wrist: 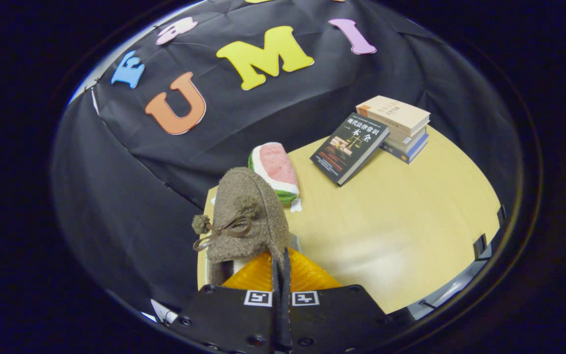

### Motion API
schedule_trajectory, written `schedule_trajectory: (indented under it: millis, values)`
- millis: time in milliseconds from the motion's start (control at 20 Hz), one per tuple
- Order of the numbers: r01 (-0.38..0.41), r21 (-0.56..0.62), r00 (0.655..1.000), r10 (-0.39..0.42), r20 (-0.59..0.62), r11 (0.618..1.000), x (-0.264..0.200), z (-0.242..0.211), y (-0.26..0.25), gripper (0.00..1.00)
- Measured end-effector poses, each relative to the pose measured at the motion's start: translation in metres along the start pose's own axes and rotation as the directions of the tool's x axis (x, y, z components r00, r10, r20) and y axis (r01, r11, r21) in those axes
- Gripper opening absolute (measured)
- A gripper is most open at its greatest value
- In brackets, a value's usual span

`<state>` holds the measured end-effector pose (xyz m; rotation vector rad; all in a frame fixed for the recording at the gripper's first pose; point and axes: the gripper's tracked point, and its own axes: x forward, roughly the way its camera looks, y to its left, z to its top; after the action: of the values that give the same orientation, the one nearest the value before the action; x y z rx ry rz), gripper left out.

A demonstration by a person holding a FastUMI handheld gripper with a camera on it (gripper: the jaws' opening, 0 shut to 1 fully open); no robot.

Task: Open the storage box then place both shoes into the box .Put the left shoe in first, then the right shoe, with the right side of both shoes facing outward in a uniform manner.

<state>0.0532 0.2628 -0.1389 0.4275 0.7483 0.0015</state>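
Claw: the claw [281, 275] has its two fingers [286, 295] pressed together in a thin line, pinching the rear edge of the shoe.
Shoe: a brown fuzzy shoe [246, 216] with a small bow and pom-poms hangs just ahead of the fingers, toe pointing far, held up over the near left part of the bench.
Orange piece: a ribbed orange surface [307, 278] lies under the shoe's heel, on both sides of the fingers; what it belongs to I cannot tell.
Bench: a pale wooden bench [401, 221] spreads to the right and far side.
Watermelon toy: a soft slice-shaped toy [277, 169] lies just beyond the shoe's toe, nearly touching it.
Dark book: a dark book [349, 147] leans tilted against the stack at the far right.
Book stack: stacked books [401, 125] sit near the far right bench edge, well apart from the shoe.
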Motion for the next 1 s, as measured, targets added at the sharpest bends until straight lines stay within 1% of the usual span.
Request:
schedule_trajectory:
  millis: [200,350,500,600,900,1000]
  values:
    - [0.078,-0.041,0.997,-0.078,-0.006,0.996,0.024,-0.036,0.020,0.00]
    - [0.120,-0.070,0.993,-0.120,0.003,0.990,0.038,-0.054,0.029,0.00]
    - [0.180,-0.124,0.984,-0.178,0.034,0.976,0.051,-0.061,0.030,0.00]
    - [0.227,-0.134,0.974,-0.224,0.039,0.965,0.060,-0.067,0.024,0.00]
    - [0.317,-0.178,0.949,-0.313,0.049,0.932,0.079,-0.081,0.018,0.00]
    - [0.337,-0.190,0.941,-0.333,0.051,0.922,0.082,-0.084,0.017,0.03]
